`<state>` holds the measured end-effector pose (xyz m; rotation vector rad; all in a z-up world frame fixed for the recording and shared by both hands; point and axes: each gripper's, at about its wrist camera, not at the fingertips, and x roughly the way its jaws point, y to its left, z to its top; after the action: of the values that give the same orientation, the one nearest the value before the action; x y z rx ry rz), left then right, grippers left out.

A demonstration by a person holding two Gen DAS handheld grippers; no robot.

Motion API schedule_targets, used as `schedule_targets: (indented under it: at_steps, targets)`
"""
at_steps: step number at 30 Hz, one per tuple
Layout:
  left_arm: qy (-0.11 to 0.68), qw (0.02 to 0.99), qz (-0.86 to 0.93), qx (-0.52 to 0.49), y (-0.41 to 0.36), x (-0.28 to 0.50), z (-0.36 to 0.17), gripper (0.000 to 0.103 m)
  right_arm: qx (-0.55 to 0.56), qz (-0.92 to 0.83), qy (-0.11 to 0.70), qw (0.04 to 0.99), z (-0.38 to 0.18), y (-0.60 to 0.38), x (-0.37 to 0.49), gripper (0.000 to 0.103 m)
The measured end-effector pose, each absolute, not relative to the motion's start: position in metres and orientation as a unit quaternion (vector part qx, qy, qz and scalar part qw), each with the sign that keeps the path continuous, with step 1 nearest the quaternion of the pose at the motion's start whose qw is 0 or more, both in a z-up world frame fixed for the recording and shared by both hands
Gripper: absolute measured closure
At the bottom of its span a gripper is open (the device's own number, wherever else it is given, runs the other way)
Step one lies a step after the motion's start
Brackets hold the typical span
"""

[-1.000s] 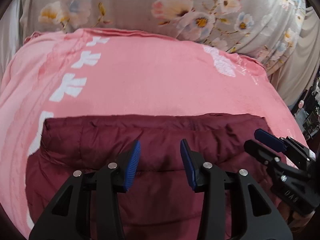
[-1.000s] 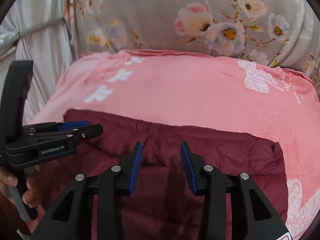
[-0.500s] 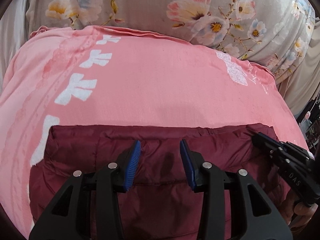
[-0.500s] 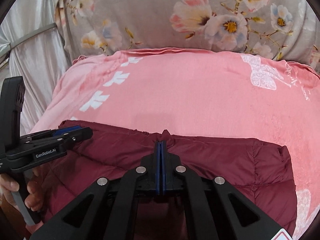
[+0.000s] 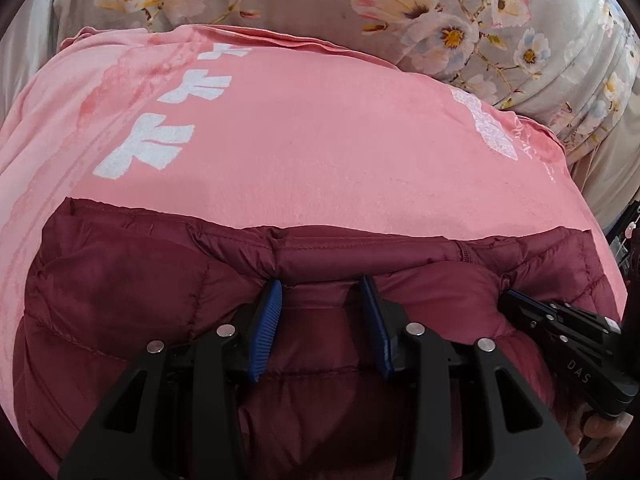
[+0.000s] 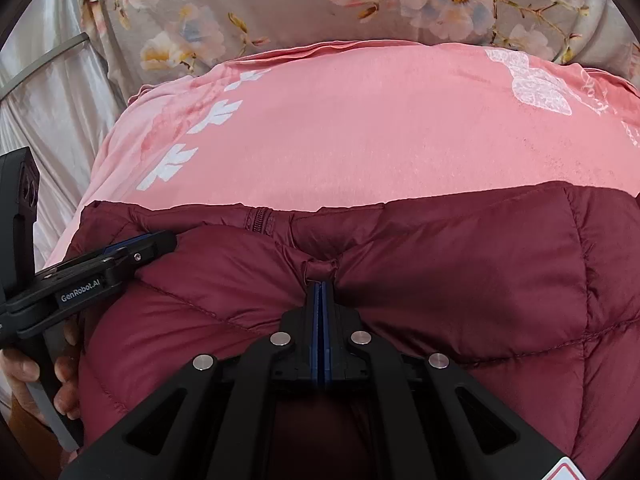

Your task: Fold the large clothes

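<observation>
Left wrist view cuts off the near half of the one maroon puffer jacket on the pink blanket; left gripper angles down, partly open, pads straddling a jacket fold (contact unclear), while right gripper is clamped on a pinch of its fabric
</observation>
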<state>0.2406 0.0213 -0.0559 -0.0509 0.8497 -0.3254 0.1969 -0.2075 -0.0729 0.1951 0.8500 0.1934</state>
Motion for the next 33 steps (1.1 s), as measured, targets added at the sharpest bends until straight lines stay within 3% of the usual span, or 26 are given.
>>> schedule_targets:
  at_steps: [8, 14, 18, 33]
  targets:
    - [0.402, 0.901, -0.159, -0.028, 0.021, 0.24, -0.059, 0.064, 0.136, 0.104, 0.397, 0.902, -0.064, -0.225, 0.192, 0.103]
    - [0.367, 0.919, -0.138, -0.043, 0.061, 0.231, -0.016, 0.064, 0.148, 0.019, 0.341, 0.928, -0.018, -0.289, 0.16, 0.102]
    - [0.374, 0.92, -0.1, -0.054, 0.09, 0.245, -0.016, 0.064, 0.143, -0.048, 0.361, 0.92, -0.031, -0.326, 0.16, 0.099]
    - [0.396, 0.913, -0.076, -0.059, 0.104, 0.253, -0.059, 0.062, 0.167, -0.072, 0.387, 0.904, -0.073, -0.351, 0.159, 0.103]
